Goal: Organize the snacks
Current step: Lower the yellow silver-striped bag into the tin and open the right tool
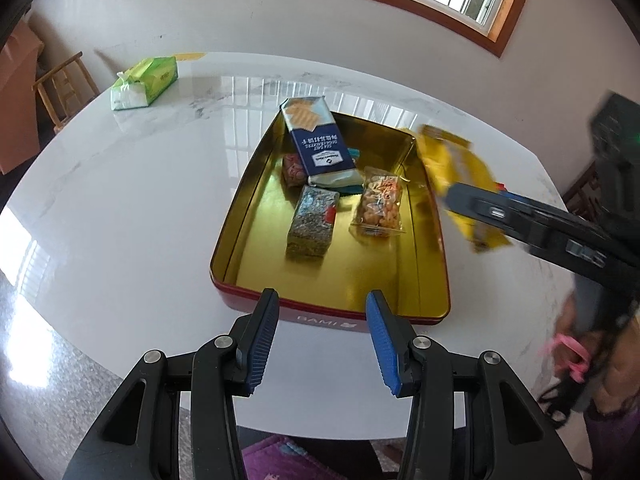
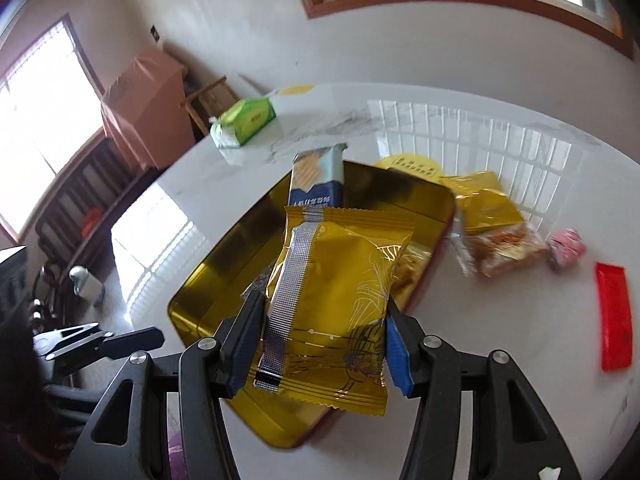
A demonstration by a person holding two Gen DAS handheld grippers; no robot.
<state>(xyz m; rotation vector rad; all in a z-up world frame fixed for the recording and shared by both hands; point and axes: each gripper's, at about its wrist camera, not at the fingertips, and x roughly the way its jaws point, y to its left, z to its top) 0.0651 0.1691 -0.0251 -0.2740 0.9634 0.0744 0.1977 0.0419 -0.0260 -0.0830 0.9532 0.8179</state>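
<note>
A red tin with a gold inside (image 1: 430,256) sits on the white marble table. It holds a blue cracker pack (image 1: 316,140), a grey-green packet (image 1: 312,220), a clear nut packet (image 1: 378,206) and a small pink sweet (image 1: 294,170). My left gripper (image 1: 322,344) is open and empty at the tin's near rim. My right gripper (image 2: 320,346) is shut on a yellow foil packet (image 2: 336,304) and holds it above the tin (image 2: 208,276); the packet also shows in the left wrist view (image 1: 460,178), to the right of the tin.
A green tissue pack (image 1: 144,82) lies at the table's far left. In the right wrist view, a gold snack bag (image 2: 494,224), a pink sweet (image 2: 566,248) and a red packet (image 2: 616,316) lie right of the tin. A wooden chair (image 1: 64,88) stands beyond the table.
</note>
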